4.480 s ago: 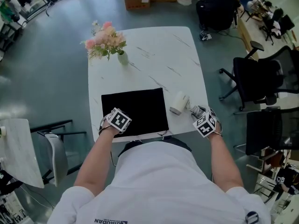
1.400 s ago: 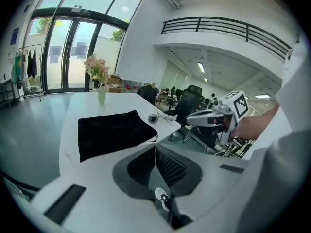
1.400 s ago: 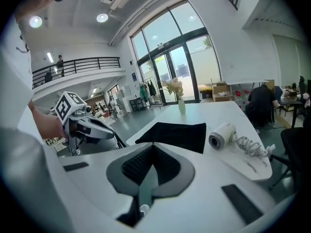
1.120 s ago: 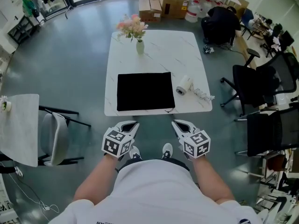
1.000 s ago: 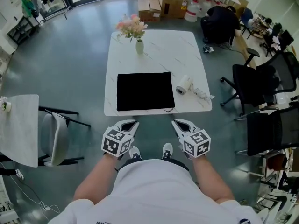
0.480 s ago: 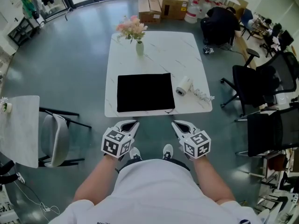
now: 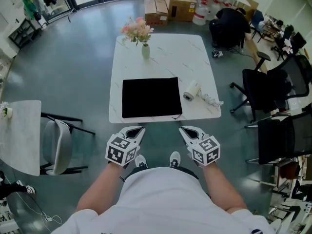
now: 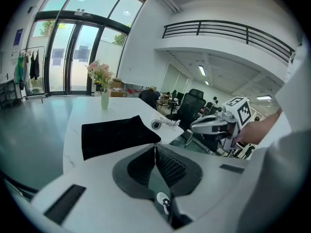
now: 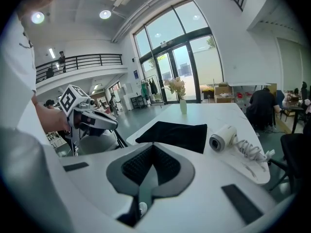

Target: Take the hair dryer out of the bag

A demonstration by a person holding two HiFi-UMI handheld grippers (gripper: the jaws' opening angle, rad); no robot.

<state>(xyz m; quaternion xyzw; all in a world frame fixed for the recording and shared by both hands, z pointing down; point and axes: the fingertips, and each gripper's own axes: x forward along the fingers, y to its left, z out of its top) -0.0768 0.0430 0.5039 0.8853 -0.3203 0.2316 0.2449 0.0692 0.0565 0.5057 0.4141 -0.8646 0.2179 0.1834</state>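
Observation:
The white hair dryer lies on its side on the marble table, outside the flat black bag and just right of it, its coiled cord trailing right. In the right gripper view the hair dryer shows its round nozzle beside the bag. Both grippers hang in the air short of the table's near edge, over the floor. My left gripper is shut and empty, and so is my right gripper. The bag and the hair dryer lie ahead of the left gripper.
A vase of pink flowers stands at the table's far left. Black office chairs are to the right, a white side table and chair to the left. Cardboard boxes sit beyond the table. My shoes show below the grippers.
Since the earliest frame both grippers have drawn back from the table, where they rested by the bag and hair dryer. Over the last second nothing has moved.

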